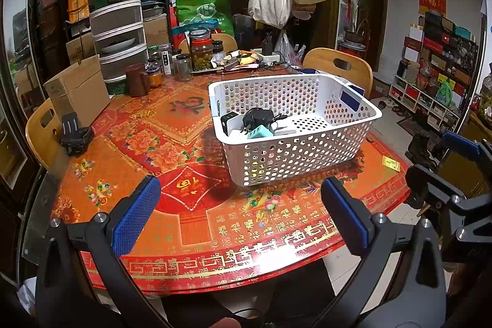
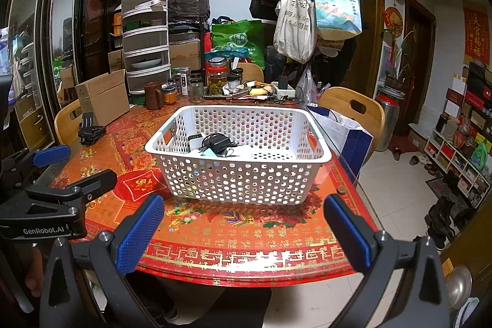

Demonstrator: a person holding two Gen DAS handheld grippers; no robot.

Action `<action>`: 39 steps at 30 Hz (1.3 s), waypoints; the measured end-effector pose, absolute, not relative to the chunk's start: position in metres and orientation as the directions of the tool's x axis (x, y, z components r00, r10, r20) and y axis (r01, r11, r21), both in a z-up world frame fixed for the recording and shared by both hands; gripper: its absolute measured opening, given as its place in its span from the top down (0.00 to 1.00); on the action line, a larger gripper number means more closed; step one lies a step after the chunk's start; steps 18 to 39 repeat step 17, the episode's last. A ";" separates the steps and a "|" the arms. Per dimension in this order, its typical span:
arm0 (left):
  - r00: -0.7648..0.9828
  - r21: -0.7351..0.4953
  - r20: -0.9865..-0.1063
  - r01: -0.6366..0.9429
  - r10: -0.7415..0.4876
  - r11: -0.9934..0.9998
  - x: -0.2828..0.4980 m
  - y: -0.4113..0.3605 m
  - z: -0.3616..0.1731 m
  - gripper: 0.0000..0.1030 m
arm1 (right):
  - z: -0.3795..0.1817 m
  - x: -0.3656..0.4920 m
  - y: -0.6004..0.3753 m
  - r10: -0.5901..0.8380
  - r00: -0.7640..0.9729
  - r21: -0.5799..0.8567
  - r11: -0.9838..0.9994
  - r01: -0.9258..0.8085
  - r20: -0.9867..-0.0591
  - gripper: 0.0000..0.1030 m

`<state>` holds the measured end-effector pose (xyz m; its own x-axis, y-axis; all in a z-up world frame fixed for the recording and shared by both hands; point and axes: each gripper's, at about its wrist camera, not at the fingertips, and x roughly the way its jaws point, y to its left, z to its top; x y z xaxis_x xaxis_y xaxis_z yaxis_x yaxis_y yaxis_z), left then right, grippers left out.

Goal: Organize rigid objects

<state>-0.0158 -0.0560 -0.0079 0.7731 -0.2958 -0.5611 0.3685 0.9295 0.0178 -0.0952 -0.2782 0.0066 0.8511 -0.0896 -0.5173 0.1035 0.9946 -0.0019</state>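
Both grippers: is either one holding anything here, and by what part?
Nothing is held. The left gripper and right gripper are both open and empty, short of the white basket.

A white perforated plastic basket (image 1: 307, 149) stands upright on the red patterned counter (image 1: 190, 223). In its left end lie a black plug adapter with its cable (image 1: 257, 116), a mint-green charger (image 1: 257, 133), and white chargers (image 1: 235, 122), bunched together and touching.

The basket (image 1: 295, 143) was white perforated plastic, matt. The tabletop (image 1: 215, 235) wore a glossy red covering that threw glare. The left gripper (image 1: 240, 217) had rough blue pads (image 1: 135, 214) on black arms with metal bolts. The chair (image 2: 353, 109) was smooth wood.
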 end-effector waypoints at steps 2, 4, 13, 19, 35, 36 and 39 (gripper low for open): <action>0.773 0.018 -0.561 0.369 -0.297 0.929 -0.016 -0.055 -0.007 0.00 | 0.007 -0.095 -0.278 -0.090 0.851 -0.002 0.995 0.104 -0.518 0.00; 0.774 0.019 -0.561 0.368 -0.295 0.930 -0.016 -0.056 -0.007 0.00 | 0.007 -0.095 -0.278 -0.089 0.851 -0.001 0.995 0.103 -0.518 0.00; 0.777 0.032 -0.562 0.364 -0.284 0.931 -0.015 -0.057 -0.012 0.00 | 0.006 -0.096 -0.277 -0.088 0.850 -0.003 0.995 0.101 -0.519 0.00; 0.781 0.034 -0.551 0.374 -0.294 0.927 -0.019 -0.058 -0.011 0.00 | 0.005 -0.095 -0.277 -0.085 0.850 -0.006 0.995 0.096 -0.520 0.00; 0.781 0.034 -0.551 0.374 -0.294 0.927 -0.019 -0.058 -0.011 0.00 | 0.005 -0.095 -0.277 -0.085 0.850 -0.006 0.995 0.096 -0.520 0.00; 0.781 0.034 -0.551 0.374 -0.294 0.927 -0.019 -0.058 -0.011 0.00 | 0.005 -0.095 -0.277 -0.085 0.850 -0.006 0.995 0.096 -0.520 0.00; 0.781 0.034 -0.551 0.374 -0.294 0.927 -0.019 -0.058 -0.011 0.00 | 0.005 -0.095 -0.277 -0.085 0.850 -0.006 0.995 0.096 -0.520 0.00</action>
